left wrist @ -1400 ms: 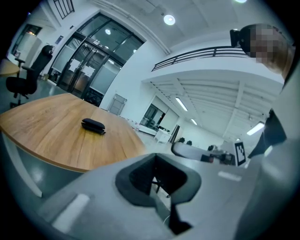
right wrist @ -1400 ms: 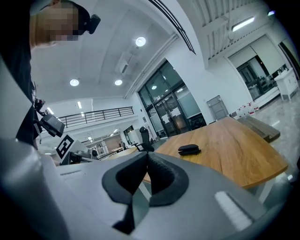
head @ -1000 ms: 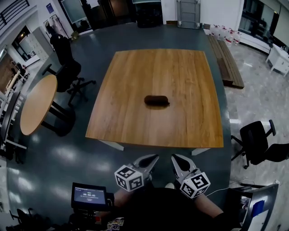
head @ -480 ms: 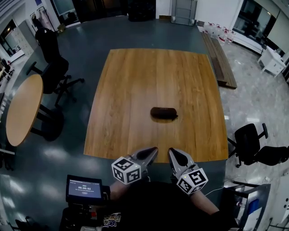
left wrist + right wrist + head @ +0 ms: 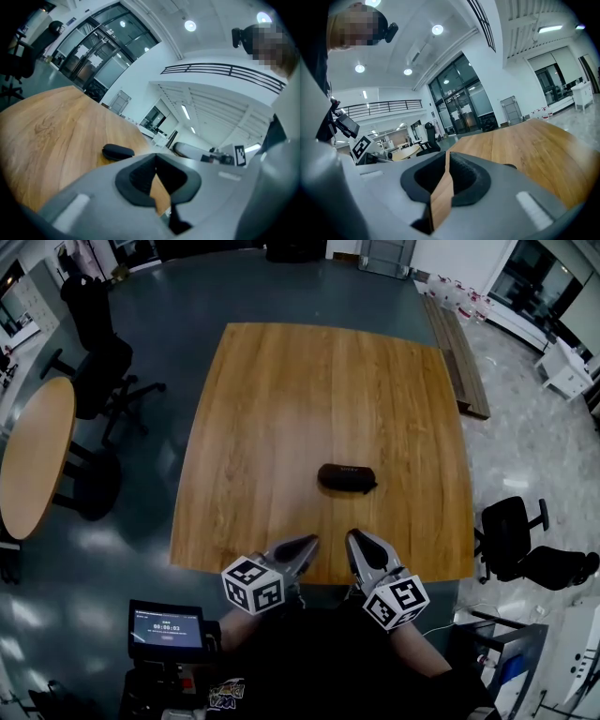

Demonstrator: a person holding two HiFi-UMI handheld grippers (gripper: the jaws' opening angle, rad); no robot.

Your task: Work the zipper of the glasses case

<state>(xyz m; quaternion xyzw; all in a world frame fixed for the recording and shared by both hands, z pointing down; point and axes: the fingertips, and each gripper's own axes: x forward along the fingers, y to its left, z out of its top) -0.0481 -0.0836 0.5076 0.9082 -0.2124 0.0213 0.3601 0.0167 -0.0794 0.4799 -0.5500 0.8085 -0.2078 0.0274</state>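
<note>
A large, square, light-brown wooden table [image 5: 309, 399] stands on a dark blue-grey floor [image 5: 159, 540] and takes up the middle of the room. Open floor runs along its left, far and near edges. To the left, apart from it, stands a round wooden side table [image 5: 33, 456] with a black office chair [image 5: 94, 343] beyond it. A long low wooden bench [image 5: 459, 352] lies close along the far part of the right edge, and a second black office chair [image 5: 516, 540] stands off the near right corner. A small dark monitor on a stand [image 5: 167, 631] sits by the person, left of the grippers. The only container on the table is the dark, oval glasses case [image 5: 347, 477]. It lies flat on the nearer half, a little right of centre, with bare wood all round and well clear of every edge. It appears closed; its zipper is too small to make out and its contents are not visible. The left gripper [image 5: 305, 547], grey with a marker cube, and the right gripper [image 5: 354, 540] are held side by side at the near edge. From the head view their tips overlap that edge, short of the case and apart from it. The left gripper's jaws are closed together with nothing between them. The right gripper's jaws have just been opening and stand at a narrow crack, through which only table wood shows.
</note>
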